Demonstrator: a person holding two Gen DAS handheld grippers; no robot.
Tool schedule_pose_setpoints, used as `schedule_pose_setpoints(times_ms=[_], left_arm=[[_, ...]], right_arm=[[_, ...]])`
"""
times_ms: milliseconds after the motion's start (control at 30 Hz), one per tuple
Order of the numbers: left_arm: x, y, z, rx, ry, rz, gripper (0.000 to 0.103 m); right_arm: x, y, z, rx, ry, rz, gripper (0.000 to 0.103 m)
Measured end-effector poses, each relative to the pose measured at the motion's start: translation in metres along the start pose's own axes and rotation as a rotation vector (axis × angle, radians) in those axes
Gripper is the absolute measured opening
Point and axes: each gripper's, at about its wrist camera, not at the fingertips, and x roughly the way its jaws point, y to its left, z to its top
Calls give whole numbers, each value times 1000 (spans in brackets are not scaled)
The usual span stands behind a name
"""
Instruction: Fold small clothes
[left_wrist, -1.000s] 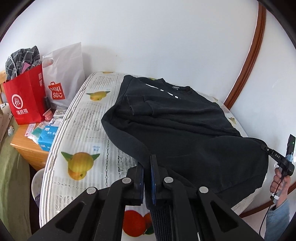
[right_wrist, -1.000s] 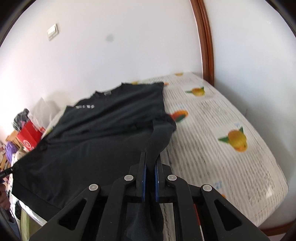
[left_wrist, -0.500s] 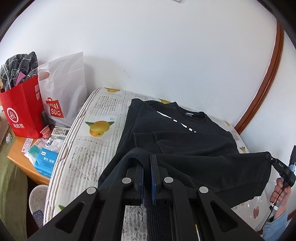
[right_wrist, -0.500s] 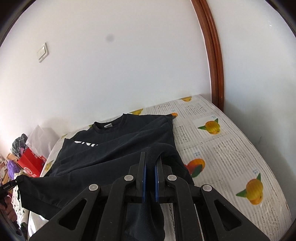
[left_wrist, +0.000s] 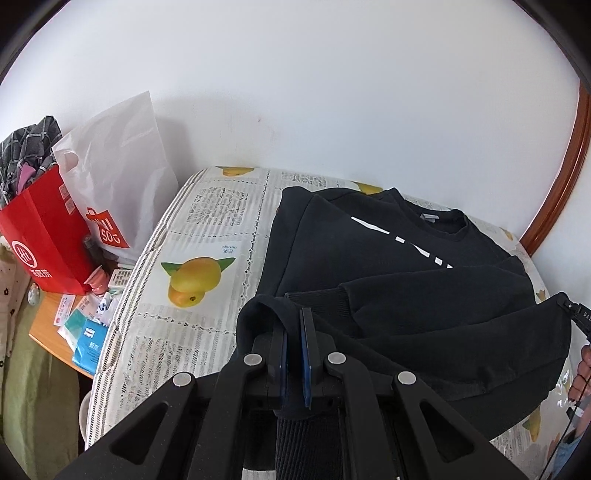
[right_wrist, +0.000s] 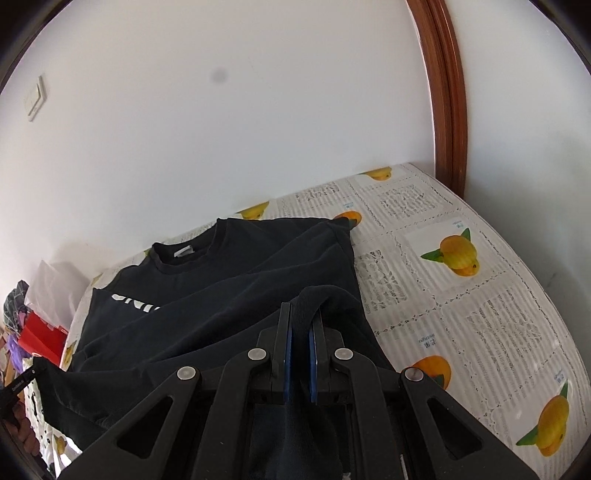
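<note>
Bed (left_wrist: 207, 221) takes up most of both views: white cover with newsprint panels and mango/orange prints, pushed against a white wall (left_wrist: 295, 92). Brown wooden frame (right_wrist: 447, 110) runs up the wall at the far right corner of the bed.

Black sweatshirt (left_wrist: 369, 251) lies on the bed, collar toward the wall, white lettering across the chest partly covered. Sleeves are folded in across the body. Its bottom hem is lifted off the bed and stretched between the two grippers, hanging above the lower part of the body.

Left gripper (left_wrist: 293, 332): clenched on the left hem corner, cloth bunched over and between the blue pads, ribbed hem hanging down under the jaws. Right gripper (right_wrist: 300, 332): same, clamped on the right hem corner, fabric looped over the tips. In the left view the right gripper's tip shows at the far right edge with the cloth pinned in it and fingers of the hand (left_wrist: 581, 369) behind it.

Left of the bed: white plastic shopping bag (left_wrist: 118, 177) leaning on the wall, red paper bag (left_wrist: 40, 236) beside it with checked cloth sticking out. Both stand on a wooden side table (left_wrist: 48, 332) littered with small packets, including a blue tissue pack (left_wrist: 88, 343).

Light switch (right_wrist: 35, 99) on the wall, upper left in the right view.
</note>
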Motion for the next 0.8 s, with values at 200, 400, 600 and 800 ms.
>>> schedule_pose_setpoints(times_ms=[200,400,600,800], left_arm=[[18,-3,-1,32,36,19,7],[25,-4,-2,42,45,21,8],[21,-12,-9,99,51,12,15],[2,-13,-22,123,39,-39,24]], right_arm=[[27,-4,-5,13,37,-30,7],[46,-3,-8,-7,99,-88,7],[38,8,-10,-69,135,-149,25],[3,15,-22,-192,135,-175,51]])
